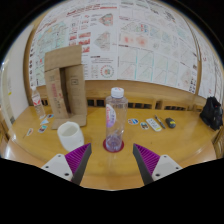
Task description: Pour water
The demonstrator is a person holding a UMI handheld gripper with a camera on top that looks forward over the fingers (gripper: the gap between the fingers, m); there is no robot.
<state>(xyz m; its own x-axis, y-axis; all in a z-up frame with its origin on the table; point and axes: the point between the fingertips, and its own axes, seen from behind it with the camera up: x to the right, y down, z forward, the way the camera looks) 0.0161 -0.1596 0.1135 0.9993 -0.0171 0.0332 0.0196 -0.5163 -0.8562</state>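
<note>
Fingers of your gripper are spread wide and hold nothing. Your water bottle stands upright on the wooden table just ahead of them, roughly in line with the gap. A white cup sits just beside the left finger, near the bottle. Behind the cup a tall cardboard box stands. Small items lie well to the bottle's right, and a black bag sits further off.
</note>
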